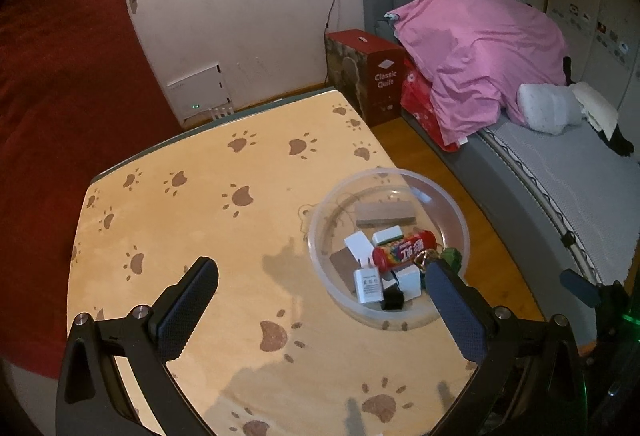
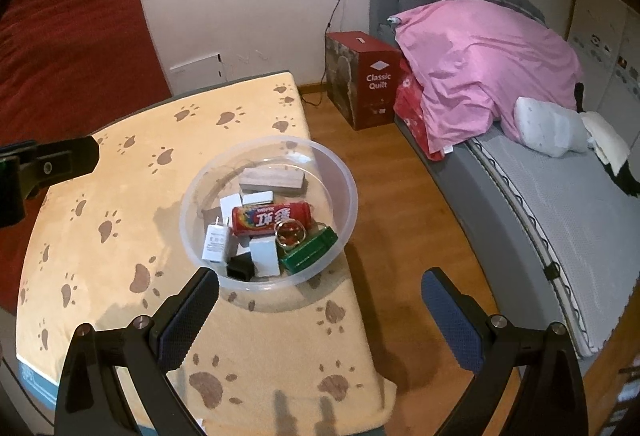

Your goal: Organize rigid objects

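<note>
Basically both tools gape wide, empty: left gripper (image 1: 320,276) & right gripper (image 2: 320,288) hover near clear bowl (image 2: 344,172) w/ red tube (image 2: 272,218), charger (image 2: 217,243), wood block (image 2: 272,178) inside.

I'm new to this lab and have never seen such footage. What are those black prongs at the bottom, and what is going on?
Those prongs are the jaws of two hand-held grippers; a person carries one in each hand, and each has a camera looking forward along it. One picture comes from the left gripper, the other from the right gripper. Both stand open and hold nothing. On the paw-print table sits a clear bowl containing a red can, a white charger, a wooden block and a green box.
</note>
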A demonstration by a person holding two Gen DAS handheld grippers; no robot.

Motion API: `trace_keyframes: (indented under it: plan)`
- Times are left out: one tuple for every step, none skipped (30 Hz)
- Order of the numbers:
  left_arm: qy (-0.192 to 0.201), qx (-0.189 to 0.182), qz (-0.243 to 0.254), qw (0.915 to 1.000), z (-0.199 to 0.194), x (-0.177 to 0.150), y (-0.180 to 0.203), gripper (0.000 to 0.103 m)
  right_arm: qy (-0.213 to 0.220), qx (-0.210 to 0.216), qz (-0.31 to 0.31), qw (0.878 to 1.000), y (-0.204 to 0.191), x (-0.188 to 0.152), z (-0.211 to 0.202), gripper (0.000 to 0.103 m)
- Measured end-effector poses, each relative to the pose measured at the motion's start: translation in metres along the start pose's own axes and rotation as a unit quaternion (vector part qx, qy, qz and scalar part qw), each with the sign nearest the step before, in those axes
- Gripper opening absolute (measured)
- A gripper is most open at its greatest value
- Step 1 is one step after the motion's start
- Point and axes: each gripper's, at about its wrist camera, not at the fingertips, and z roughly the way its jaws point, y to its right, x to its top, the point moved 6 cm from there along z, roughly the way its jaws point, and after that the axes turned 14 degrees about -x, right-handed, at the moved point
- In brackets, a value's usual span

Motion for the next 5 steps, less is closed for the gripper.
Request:
trace_keyframes:
  plan:
    - [0.001, 0.002, 0.002, 1.0, 0.0002, 0.0001, 0.0008, 0.103, -0.001, -0.001, 0.001, 1.0, 0.0004, -0.0007, 0.0005, 0.103]
    - [0.0, 0.003, 0.004, 1.0, 0.0007, 0.0002, 0.0006, 0.103, -0.004, -0.001, 0.002, 1.0, 0.0005, -0.001, 0.0014, 0.103]
    - [-0.002, 0.001, 0.006, 1.0, 0.0016, -0.0001, 0.0009, 0.103, -0.005, -0.001, 0.002, 1.0, 0.0002, -0.0014, 0.0019, 0.103]
    - [-0.004, -0.001, 0.006, 1.0, 0.0027, -0.0005, 0.0008, 0.103, -0.006, -0.001, 0.001, 1.0, -0.0001, -0.0013, 0.0023, 0.103]
    - [-0.006, -0.001, 0.006, 1.0, 0.0039, -0.0001, 0.0, 0.103, -0.007, -0.001, 0.001, 1.0, -0.0008, -0.0014, 0.0026, 0.103]
